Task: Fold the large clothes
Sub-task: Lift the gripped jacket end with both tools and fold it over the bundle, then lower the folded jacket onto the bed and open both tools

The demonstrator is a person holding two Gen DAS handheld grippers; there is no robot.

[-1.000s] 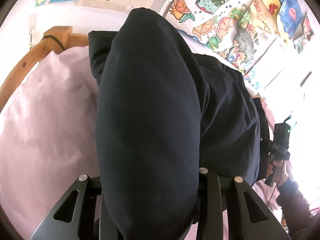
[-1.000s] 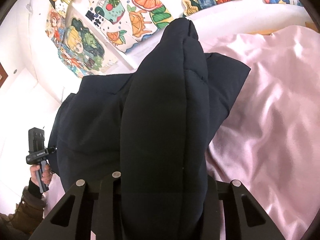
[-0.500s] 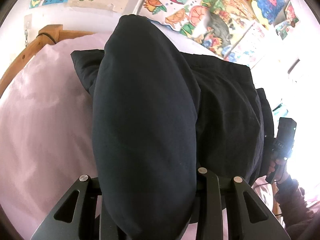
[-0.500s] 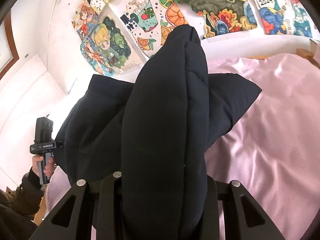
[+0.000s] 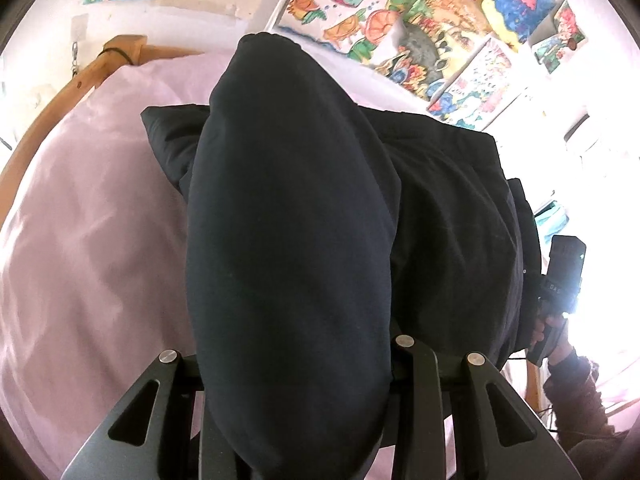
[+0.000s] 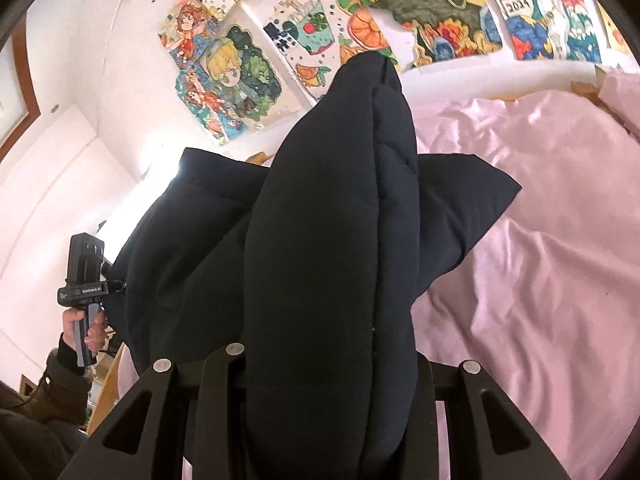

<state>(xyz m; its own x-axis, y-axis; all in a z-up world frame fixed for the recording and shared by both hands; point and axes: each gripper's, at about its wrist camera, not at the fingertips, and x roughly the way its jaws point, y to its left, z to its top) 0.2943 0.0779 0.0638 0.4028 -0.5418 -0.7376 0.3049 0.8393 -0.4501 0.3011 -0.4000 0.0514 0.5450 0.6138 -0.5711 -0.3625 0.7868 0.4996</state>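
Observation:
A large dark navy padded jacket (image 5: 288, 240) hangs between both grippers above a pink bedsheet (image 5: 88, 240). My left gripper (image 5: 296, 412) is shut on a thick fold of the jacket, which hides its fingertips. My right gripper (image 6: 320, 412) is shut on another fold of the same jacket (image 6: 328, 240); its fingertips are hidden too. The far part of the jacket droops toward the sheet (image 6: 560, 280). The right gripper shows at the right edge of the left wrist view (image 5: 560, 280), and the left gripper shows at the left edge of the right wrist view (image 6: 84, 276).
A curved wooden bed frame (image 5: 80, 84) runs along the far left of the bed. Colourful drawings (image 6: 360, 28) cover the white wall behind the bed. The person's hand and dark sleeve (image 6: 72, 344) are at the left.
Both grippers have lifted and tilted up with the jacket. More of the wall and drawings shows now, and the jacket's far edge hangs lower in the frame.

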